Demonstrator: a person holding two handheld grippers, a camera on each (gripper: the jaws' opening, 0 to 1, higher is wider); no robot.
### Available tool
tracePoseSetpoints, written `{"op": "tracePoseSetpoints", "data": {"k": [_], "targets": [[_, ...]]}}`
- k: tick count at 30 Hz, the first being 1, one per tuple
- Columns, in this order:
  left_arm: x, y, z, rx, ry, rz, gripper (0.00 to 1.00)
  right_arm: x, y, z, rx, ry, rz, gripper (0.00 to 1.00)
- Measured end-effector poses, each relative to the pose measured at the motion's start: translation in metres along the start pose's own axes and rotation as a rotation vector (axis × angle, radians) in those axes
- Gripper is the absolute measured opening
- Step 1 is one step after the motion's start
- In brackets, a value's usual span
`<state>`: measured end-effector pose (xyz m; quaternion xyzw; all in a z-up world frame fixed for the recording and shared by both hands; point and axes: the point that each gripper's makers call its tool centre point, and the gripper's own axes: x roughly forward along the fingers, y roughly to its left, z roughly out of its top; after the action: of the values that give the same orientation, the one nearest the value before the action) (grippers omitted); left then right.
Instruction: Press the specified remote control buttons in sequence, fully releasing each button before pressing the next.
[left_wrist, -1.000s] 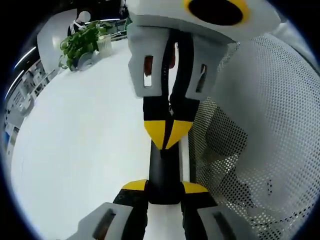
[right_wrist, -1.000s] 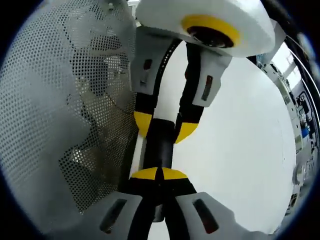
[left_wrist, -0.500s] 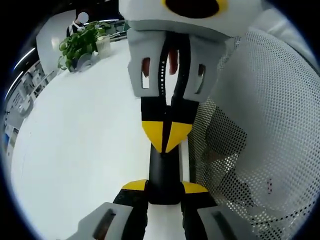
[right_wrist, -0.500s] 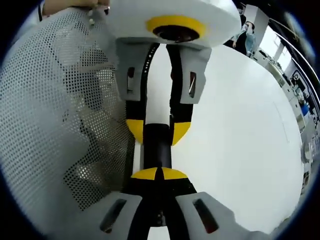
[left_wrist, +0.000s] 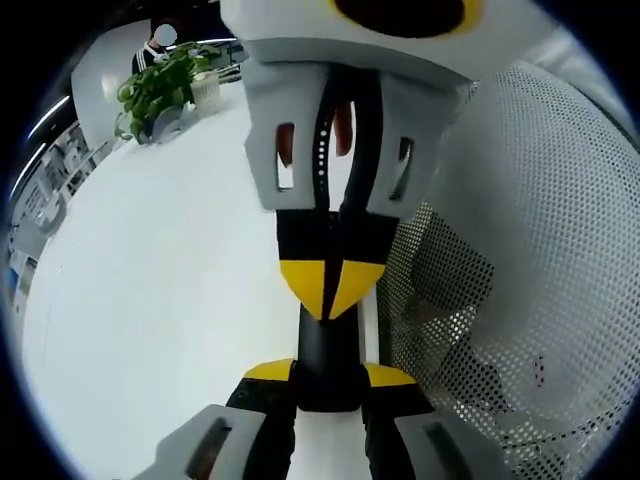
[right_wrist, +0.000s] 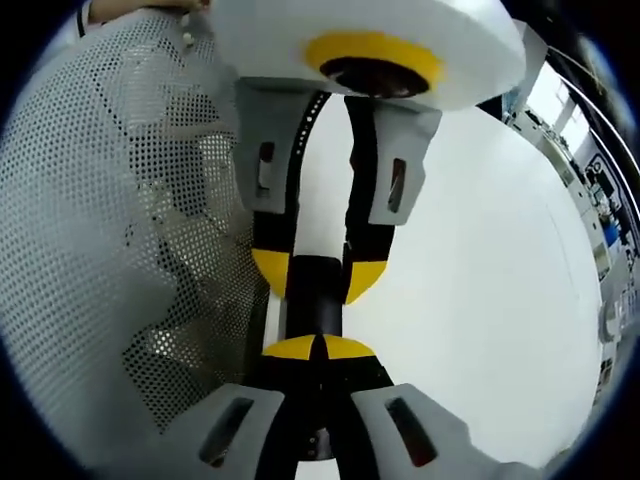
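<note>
black remote (left_wrist: 328, 345) clamped between left gripper (left_wrist: 328, 377) jaws, right gripper (right_wrist: 317, 348) tips pinched together, pressing on it

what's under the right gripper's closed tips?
The black remote control, held at its sides by the left gripper. The right gripper rests shut on its top face, hiding any button there. White table lies below.

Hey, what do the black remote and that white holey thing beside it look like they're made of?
The slim black remote control looks like smooth, slightly glossy plastic; soft highlights run along it. The white perforated basket looks like painted sheet metal or rigid plastic, matte, with regular punched holes; which one is unclear.
</note>
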<state>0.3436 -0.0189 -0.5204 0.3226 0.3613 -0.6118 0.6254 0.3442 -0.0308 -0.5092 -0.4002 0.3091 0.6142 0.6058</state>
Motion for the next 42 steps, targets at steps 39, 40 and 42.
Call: {"op": "tracePoseSetpoints", "data": {"k": [39,40,42], "targets": [[0.0,0.0,0.0,-0.019,-0.014,-0.001,0.25,-0.015,-0.001,-0.03,0.209,-0.03,0.043,0.24],[0.0,0.0,0.0,-0.018,-0.014,-0.001,0.25,-0.015,-0.001,-0.031,0.212,-0.036,0.042,0.25],[0.0,0.001,0.0,-0.023,-0.017,-0.002,0.25,-0.016,0.0,-0.043,0.197,0.018,0.039,0.25]]}}
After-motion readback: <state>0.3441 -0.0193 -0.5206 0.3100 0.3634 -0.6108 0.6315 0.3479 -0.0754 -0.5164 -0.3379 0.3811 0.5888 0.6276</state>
